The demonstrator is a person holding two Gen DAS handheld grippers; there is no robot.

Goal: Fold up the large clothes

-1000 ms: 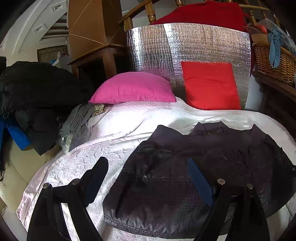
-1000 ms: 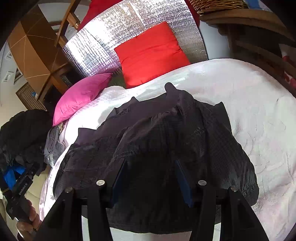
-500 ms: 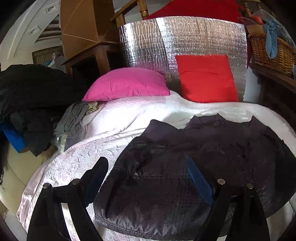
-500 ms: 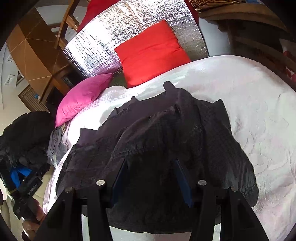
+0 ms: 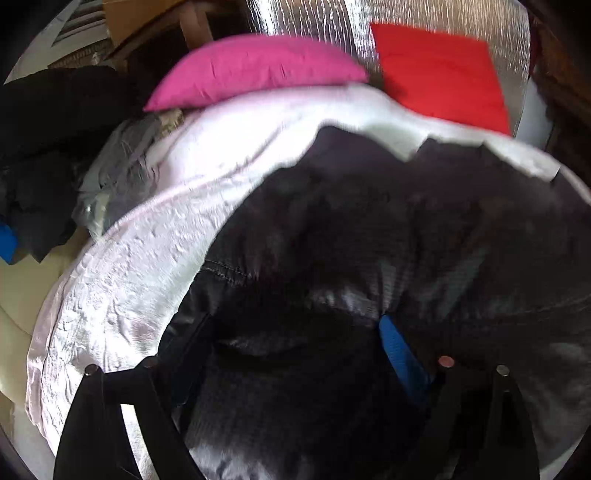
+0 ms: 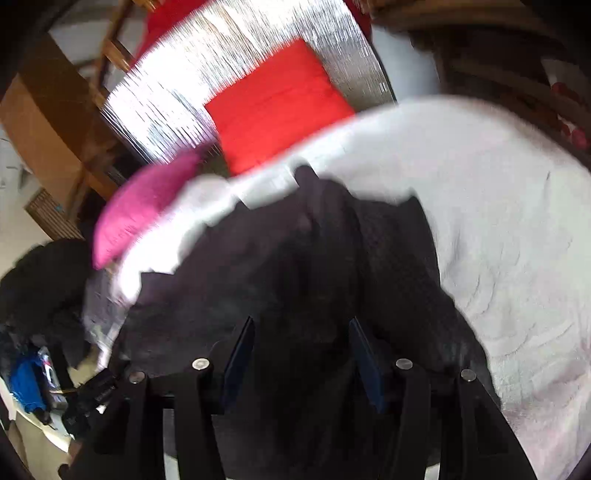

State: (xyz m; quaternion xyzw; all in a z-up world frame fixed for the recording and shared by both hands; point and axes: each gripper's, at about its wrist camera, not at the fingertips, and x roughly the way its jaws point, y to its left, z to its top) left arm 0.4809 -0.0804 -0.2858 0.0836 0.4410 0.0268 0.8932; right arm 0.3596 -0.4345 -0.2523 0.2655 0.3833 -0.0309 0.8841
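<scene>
Seen from the left wrist: at far left, a dark clothes heap [image 5: 48,147] with grey garments [image 5: 118,173] beside it; at upper centre, a pink pillow [image 5: 255,70], and right of it a red cushion [image 5: 443,74] against a silver foil panel [image 5: 332,18]. Spread over the white bedspread [image 5: 140,258], filling centre and right of frame, the dark jacket [image 5: 369,229]. At bottom, the left gripper [image 5: 295,332], jaws wide, low over the jacket's near hem, dark cloth bunched between them; whether pressed cannot be told. Seen from the right wrist: again the jacket [image 6: 295,258] at centre, bare bedspread [image 6: 498,221] to the right. At bottom centre, the right gripper [image 6: 301,332], jaws about half apart above the cloth, nothing visibly pinched.
</scene>
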